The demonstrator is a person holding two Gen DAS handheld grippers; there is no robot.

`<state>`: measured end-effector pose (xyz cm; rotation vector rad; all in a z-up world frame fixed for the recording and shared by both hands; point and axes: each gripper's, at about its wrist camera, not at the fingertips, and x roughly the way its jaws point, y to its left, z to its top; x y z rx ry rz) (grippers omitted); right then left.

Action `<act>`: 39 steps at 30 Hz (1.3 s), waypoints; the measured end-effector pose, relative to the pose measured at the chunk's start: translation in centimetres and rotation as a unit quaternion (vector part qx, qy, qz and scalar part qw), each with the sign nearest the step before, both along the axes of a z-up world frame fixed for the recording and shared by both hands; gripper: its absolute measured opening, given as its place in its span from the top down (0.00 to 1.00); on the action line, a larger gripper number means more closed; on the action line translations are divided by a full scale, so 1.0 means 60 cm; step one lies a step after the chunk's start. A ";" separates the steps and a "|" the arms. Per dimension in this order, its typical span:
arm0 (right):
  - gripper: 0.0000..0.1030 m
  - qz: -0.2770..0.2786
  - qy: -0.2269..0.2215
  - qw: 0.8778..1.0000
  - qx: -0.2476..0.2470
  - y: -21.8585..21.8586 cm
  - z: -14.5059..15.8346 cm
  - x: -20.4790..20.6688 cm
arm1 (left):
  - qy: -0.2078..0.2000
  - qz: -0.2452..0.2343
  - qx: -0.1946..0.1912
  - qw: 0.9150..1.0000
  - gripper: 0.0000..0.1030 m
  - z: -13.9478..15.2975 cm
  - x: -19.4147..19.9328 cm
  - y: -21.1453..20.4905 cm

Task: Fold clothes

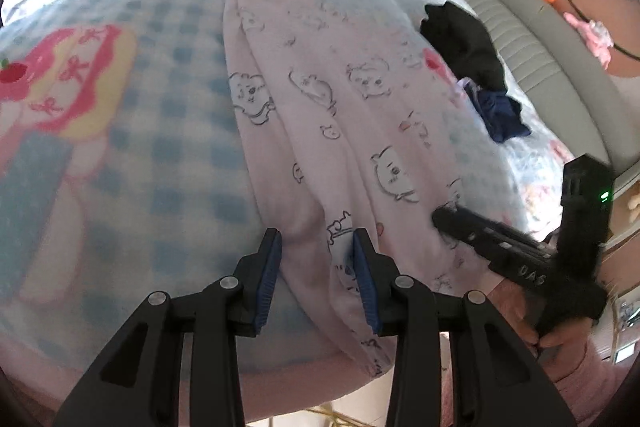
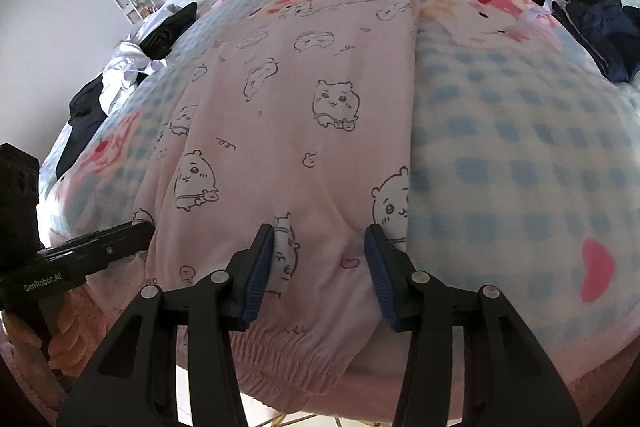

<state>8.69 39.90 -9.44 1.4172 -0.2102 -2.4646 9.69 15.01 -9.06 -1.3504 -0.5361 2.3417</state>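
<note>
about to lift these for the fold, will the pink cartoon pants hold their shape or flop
Likely floppy: the pink pants lie in soft creases on the bed. Probably light, thin fabric. The gathered waistband may offer firmer grip.

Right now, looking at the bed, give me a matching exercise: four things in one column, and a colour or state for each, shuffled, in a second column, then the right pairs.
Things:
1. pink pajama pants
2. blanket
3. left gripper
4. garment by the headboard

Colour or state:
A. black, crumpled
B. open, fingers either side of a fabric ridge
C. blue and white checks
D. laid out flat, printed with cartoon animals

Pairs: 1-D, 2-C, 3-B, 4-A
</note>
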 end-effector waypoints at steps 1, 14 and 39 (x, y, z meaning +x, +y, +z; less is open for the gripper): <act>0.55 0.000 0.001 1.000 0.004 -0.002 0.000 0.002 | 0.009 -0.005 0.017 1.000 0.63 0.007 0.001 -0.001; 0.53 0.053 0.066 0.996 -0.021 -0.040 0.078 0.029 | 0.030 0.027 0.072 0.997 0.59 0.029 0.001 -0.016; 0.72 0.031 -0.032 0.996 -0.079 -0.091 0.029 -0.017 | 0.013 0.039 0.089 0.995 0.61 0.020 -0.027 -0.003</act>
